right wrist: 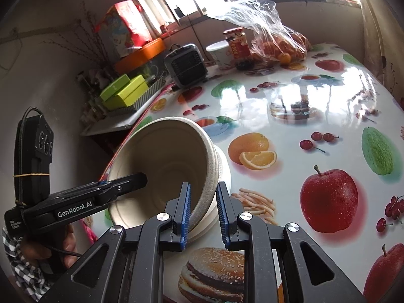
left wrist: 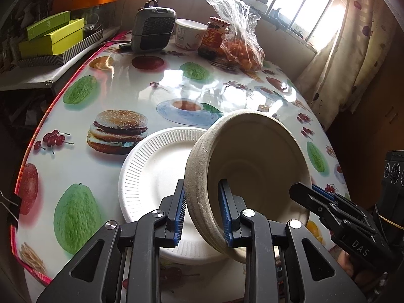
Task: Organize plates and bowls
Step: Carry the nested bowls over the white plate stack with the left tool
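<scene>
Left wrist view, left gripper [left wrist: 202, 212]: the blue pads are seen on either side of the bowl's wall, one outside and one inside, near the rim; they appear clamped on it.
Right wrist view, right gripper [right wrist: 203, 214]: the jaws straddle the opposite side of the rim, but a gap is seen between the right pad and the wall, so a firm clamp is not shown; the fingers stand apart.
Bowl [left wrist: 248, 171]: a beige pulp bowl is held tilted steeply on its side, mouth toward the cameras, lifted over the plate; whether its lower edge touches the plate cannot be told.
Plate [left wrist: 149, 176]: a white ribbed disposable plate lies flat on the table, just behind and beneath the bowl.
Table [left wrist: 83, 96]: a glossy cloth printed with fruit and burgers covers it; a small heater [left wrist: 152, 30], a tub [left wrist: 190, 34], a jar [left wrist: 214, 36] and a bag of oranges [left wrist: 242, 43] stand well apart at the far edge.
Step in hand: the bowl is judged to be in mid-carry, about to be set on the plate.
Next move: the bowl would need to be levelled, centred over the plate and lowered before both grips are released.
Caution: the light pulp wall could be deformed by a hard pinch.
</scene>
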A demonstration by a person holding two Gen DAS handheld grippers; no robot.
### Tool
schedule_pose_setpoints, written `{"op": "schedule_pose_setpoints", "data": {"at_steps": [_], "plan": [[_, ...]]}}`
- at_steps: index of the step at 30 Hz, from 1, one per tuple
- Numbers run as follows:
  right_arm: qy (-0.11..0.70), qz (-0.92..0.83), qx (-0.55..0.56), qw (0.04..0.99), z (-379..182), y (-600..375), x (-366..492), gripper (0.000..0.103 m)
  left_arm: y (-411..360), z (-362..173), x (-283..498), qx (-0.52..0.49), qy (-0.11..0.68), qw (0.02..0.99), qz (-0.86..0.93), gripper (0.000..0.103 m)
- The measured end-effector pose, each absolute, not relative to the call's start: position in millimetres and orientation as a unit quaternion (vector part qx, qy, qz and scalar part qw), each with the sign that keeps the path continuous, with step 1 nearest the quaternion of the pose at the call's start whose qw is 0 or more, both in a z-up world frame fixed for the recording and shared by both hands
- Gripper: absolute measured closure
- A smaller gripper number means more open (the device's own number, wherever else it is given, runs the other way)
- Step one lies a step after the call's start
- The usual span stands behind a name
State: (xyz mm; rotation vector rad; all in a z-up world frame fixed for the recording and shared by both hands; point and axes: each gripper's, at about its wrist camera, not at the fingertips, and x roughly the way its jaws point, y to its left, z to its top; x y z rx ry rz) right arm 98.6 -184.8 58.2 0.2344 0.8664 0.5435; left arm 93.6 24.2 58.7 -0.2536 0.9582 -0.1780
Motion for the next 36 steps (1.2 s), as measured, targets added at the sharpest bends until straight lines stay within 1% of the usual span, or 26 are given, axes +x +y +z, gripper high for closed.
{"op": "schedule_pose_setpoints", "data": {"at_steps": [20,36], "plan": [[0.417,0.286,0.088,0.858,58,-149,111,0.083,55,54,98,-0.130,0.459,0.877,-0.056,0.077],[0.428,0.288,0.083,0.852,59,-138,128,0.082,64,53,111,-0.135,0.468,0.872,-0.054,0.077]]}}
